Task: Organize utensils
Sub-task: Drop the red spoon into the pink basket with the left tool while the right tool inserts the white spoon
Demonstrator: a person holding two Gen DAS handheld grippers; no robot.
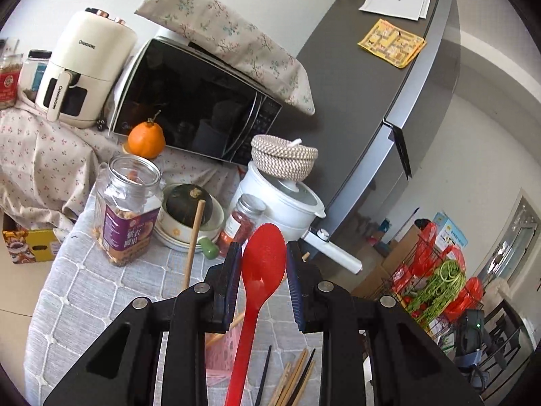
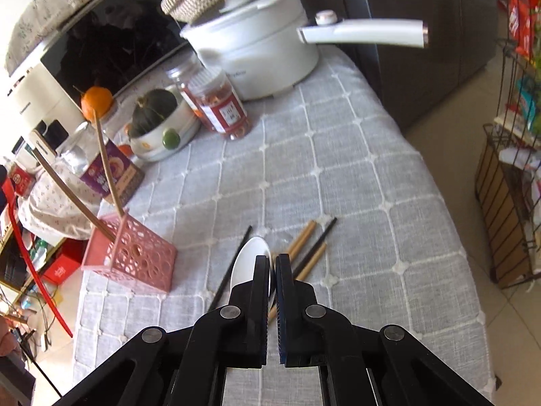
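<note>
The pink perforated utensil basket (image 2: 135,257) on the grey quilted tablecloth (image 2: 338,169) holds two wooden chopsticks (image 2: 108,169), while the left gripper (image 1: 263,264) clamps a red plastic spoon (image 1: 260,270), the right gripper (image 2: 273,270) pinches a white spoon (image 2: 248,260), and loose chopsticks (image 2: 304,253) lie beside it.

Left gripper (image 1: 264,260) part-open, right gripper (image 2: 273,260) closed

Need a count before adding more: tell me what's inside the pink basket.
Two wooden chopsticks stand slanted in the pink basket. Its perforated walls hide the bottom, so anything lying low can't be seen.
</note>
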